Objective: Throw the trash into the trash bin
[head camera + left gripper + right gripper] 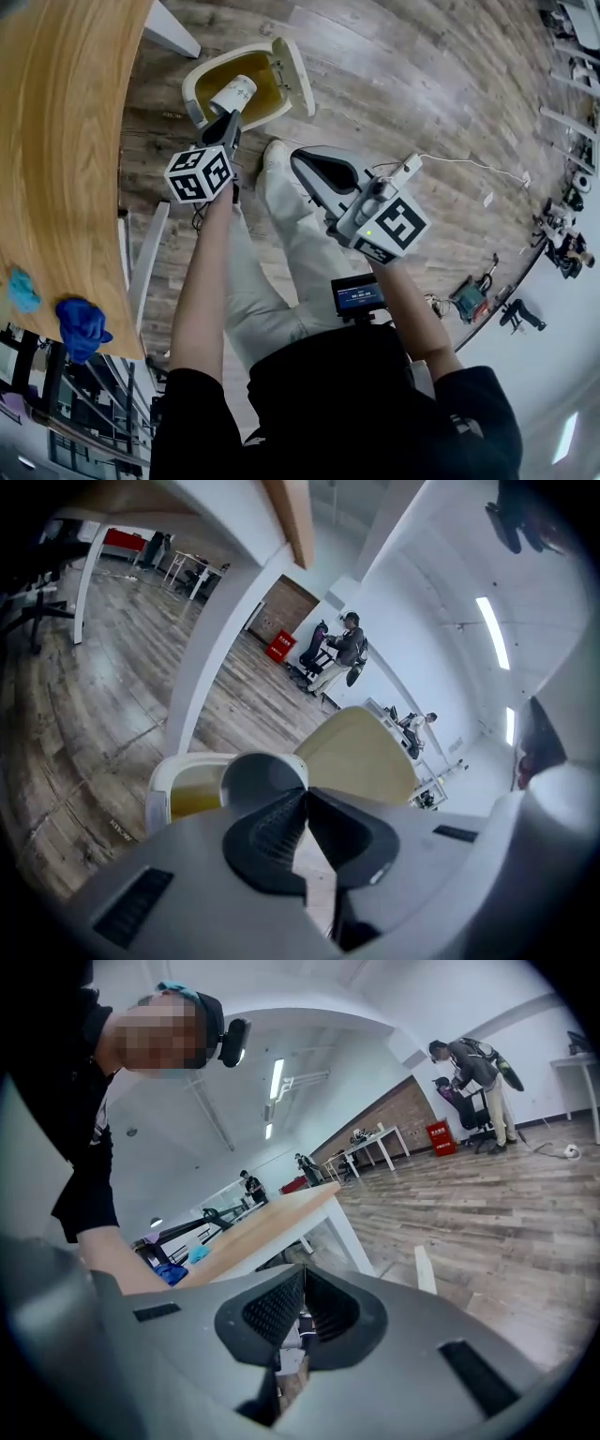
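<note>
A white trash bin (298, 82) with a yellow liner stands on the wood floor with its lid tipped open. My left gripper (228, 118) is shut on the rim of a white paper cup (232, 95), which hangs over the bin's mouth. In the left gripper view the cup (262, 772) sits just past the closed jaws of the left gripper (305, 797), with the bin (183, 794) and its lid (361, 754) beyond. My right gripper (300, 159) is shut and empty, to the right of the bin above the floor. In its own view the right gripper (302, 1279) points toward the table.
A wooden table (56, 141) runs along the left, with a blue cloth (80, 323) and a lighter blue cloth (21, 289) on it. Its white leg (216, 639) stands close beside the bin. The person's shoe (277, 155) is near the bin. People (478, 1063) work far off.
</note>
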`<state>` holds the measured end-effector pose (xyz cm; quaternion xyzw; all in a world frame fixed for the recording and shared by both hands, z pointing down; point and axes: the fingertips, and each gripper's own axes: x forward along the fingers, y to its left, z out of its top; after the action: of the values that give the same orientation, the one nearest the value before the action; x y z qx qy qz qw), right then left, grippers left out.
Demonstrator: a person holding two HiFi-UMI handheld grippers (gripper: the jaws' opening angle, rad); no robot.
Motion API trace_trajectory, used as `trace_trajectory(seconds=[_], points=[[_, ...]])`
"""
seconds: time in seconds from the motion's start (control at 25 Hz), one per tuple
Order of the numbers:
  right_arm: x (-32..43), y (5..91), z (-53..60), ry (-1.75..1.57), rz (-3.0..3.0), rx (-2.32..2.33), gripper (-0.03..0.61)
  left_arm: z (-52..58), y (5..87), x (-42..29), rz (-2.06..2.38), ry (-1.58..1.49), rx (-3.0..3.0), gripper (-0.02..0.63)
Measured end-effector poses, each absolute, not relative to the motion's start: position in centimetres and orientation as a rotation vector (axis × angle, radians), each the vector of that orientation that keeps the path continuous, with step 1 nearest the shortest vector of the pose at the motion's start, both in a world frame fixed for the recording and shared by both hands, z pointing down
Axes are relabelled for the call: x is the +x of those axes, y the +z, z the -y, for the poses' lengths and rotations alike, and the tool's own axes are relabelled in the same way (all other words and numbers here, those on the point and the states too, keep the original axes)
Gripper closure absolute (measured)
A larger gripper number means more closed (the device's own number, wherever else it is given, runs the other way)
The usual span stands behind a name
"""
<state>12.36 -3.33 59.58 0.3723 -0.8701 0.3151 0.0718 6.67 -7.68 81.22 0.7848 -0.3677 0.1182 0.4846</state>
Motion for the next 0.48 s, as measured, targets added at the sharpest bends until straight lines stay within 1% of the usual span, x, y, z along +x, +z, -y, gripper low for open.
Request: trace_trajectory(seconds=[0.12, 0.24, 0.28, 0.32, 0.36, 0.4, 0.48], points=[[13.1, 61.9, 2.3, 0.959, 2.611, 1.124, 0.580, 7.7, 84.5, 6.8, 0.917, 0.293, 1.886, 0.597], [13.7, 63.5, 1.7, 0.964, 2.593, 1.121, 0.580, 8.0, 85.7, 7.2, 0.933, 0.308, 1.917, 0.597], [13.7, 63.7, 1.6, 0.972, 2.597, 1.123, 0.580, 8.2, 85.6, 7.2, 0.947, 0.295, 1.937, 0.588], [13.7, 63.8, 1.6, 0.980, 2.602, 1.123, 0.580, 8.5, 85.4, 7.2, 0.964, 0.275, 1.956, 0.563], [13.8, 63.9, 1.5, 0.982, 2.603, 1.121, 0.580, 8.7, 85.3, 7.1, 0.977, 0.253, 1.967, 0.476], [13.9, 63.9, 1.4, 0.978, 2.600, 1.116, 0.580, 8.7, 85.2, 7.1, 0.978, 0.233, 1.968, 0.451], [14.0, 63.8, 1.3, 0.974, 2.602, 1.110, 0.580, 8.3, 85.0, 7.1, 0.958, 0.223, 1.960, 0.451]])
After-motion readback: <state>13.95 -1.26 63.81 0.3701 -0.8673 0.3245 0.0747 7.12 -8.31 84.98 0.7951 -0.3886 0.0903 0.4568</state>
